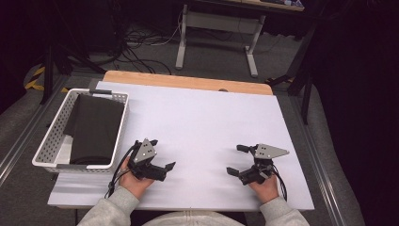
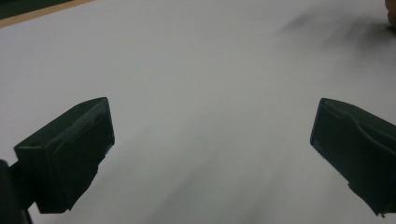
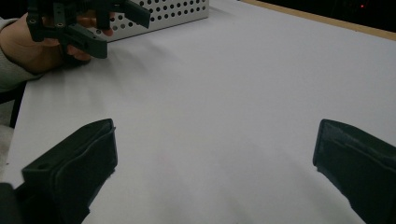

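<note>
My left gripper (image 1: 163, 153) rests low over the white table sheet (image 1: 207, 117) at the front left, open, with nothing between its jaws. In the left gripper view the same gripper (image 2: 210, 135) has bare white sheet between its wide-spread jaws. My right gripper (image 1: 235, 159) sits at the front right, also open and holding nothing. The right gripper view shows that gripper (image 3: 215, 149) spread wide over the sheet, and farther off the left gripper (image 3: 123, 35) in a hand. The two grippers point toward each other.
A white perforated basket (image 1: 121, 129) stands at the table's left edge with a dark folded cloth (image 1: 94, 127) inside; its wall (image 3: 173, 11) shows behind the left gripper. A wooden strip (image 1: 188, 82) runs along the far edge. Desk legs and cables lie on the floor beyond.
</note>
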A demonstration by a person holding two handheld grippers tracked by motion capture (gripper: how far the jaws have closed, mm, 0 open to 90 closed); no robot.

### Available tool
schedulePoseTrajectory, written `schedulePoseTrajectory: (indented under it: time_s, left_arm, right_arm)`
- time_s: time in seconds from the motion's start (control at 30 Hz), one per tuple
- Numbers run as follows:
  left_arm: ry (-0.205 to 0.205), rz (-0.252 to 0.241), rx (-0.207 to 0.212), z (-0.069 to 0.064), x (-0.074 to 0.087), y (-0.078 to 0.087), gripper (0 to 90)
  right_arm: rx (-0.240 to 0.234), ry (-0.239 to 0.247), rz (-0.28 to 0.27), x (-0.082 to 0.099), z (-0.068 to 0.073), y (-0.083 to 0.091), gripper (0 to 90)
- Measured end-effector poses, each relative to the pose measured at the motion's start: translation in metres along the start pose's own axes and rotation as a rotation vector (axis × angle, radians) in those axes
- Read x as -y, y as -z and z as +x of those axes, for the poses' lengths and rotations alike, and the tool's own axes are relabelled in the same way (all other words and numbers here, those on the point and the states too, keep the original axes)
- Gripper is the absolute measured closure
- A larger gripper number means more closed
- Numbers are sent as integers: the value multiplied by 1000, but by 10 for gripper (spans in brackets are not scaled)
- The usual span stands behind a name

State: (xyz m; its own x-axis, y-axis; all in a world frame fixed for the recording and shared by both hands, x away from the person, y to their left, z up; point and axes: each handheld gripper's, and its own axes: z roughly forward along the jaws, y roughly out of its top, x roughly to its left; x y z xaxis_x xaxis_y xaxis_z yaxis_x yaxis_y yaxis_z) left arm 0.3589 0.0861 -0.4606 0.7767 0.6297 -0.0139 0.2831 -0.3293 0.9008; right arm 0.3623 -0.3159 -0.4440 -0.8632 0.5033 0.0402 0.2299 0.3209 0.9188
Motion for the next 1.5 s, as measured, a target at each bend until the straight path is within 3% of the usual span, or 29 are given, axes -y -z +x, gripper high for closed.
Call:
schedulePoseTrajectory:
  time_s: [0.47, 0.87, 1.17, 1.5]
  left_arm:
    - [27, -72, 32, 2, -5, 4, 46]
    - [18, -57, 31, 3, -17, 11, 58]
    - [-25, -47, 20, 4, -29, 17, 61]
    - [-23, -54, 20, 7, -36, 23, 61]
  right_arm:
    - [-10, -17, -3, 1, -2, -1, 5]
    - [-11, -25, 8, 1, -2, -2, 5]
    - [-12, -30, 12, 1, -3, -3, 5]
    - [-12, -34, 9, 1, -3, -2, 5]
